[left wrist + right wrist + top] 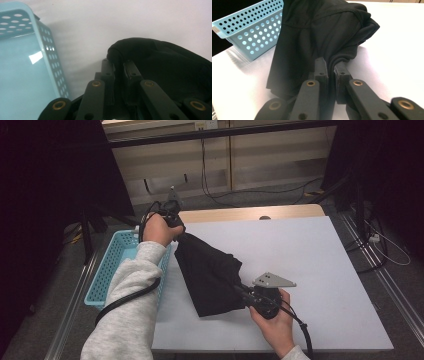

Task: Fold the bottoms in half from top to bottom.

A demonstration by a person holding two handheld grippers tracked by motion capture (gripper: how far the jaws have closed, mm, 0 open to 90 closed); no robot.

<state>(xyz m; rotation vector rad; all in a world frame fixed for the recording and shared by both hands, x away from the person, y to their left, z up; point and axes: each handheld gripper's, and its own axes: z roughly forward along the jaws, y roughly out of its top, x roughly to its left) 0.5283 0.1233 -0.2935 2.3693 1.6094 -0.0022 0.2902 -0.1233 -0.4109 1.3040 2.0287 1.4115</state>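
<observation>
I have the black cloth (210, 275) pinched at two ends, and the step in hand looks like carrying it toward the blue basket (107, 265). To do it well I want both grips firm and the two hands moving together, so the fabric stays stretched and nothing drags or slips free.

Nearest me, the right gripper (246, 295) is clamped on the lower edge — in its own view the fabric (319, 37) bunches between the closed jaws and rises away ahead of them. Farther off, the left gripper (179, 229) grips the top corner, a fold (155, 62) squeezed between its jaws, held above the white table (320, 270). The basket (25, 70) sits just beside that gripper, on its left, a little lower.
</observation>
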